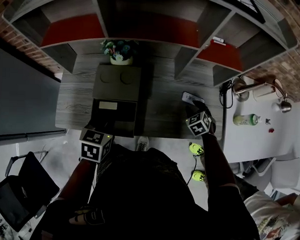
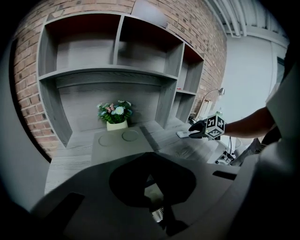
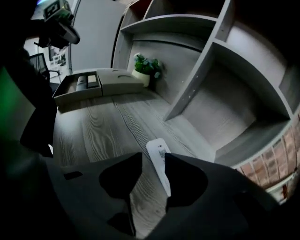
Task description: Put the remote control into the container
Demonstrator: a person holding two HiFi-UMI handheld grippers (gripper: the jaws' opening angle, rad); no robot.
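Grey wood-grain bench [image 1: 160, 107] runs below grey shelves [image 1: 143, 23] with red backs, set against a brick wall [image 2: 28, 70]. At far left in the head view a dark chair [image 1: 25, 186] stands on the floor. The left gripper [image 2: 152, 173] hovers at the container's near left corner, over the bench's front edge. Its jaws are closed, tips together, with only a thin slit behind them; whether they pinch anything I cannot tell. The container [image 1: 116, 98] is a long grey box lying left of centre on the bench. Its far half is covered by a lid with two round marks, and its near half is open. Some dark things lie in the open part, too dim to name. Just behind the container a plant [image 1: 118, 51] in a pale pot stands against the shelf back. The remote [image 3: 158, 166] lies flat on the bench well to the right of the container, outside it, near the foot of a shelf upright. The right gripper [image 3: 152, 161] points down over it with jaws apart. The remote sits in the gap, nearer the right jaw, not pinched. Farther right, past the bench end, a white table [image 1: 252, 138] carries a green bottle [image 1: 244, 119] and a lamp [image 1: 283, 104].
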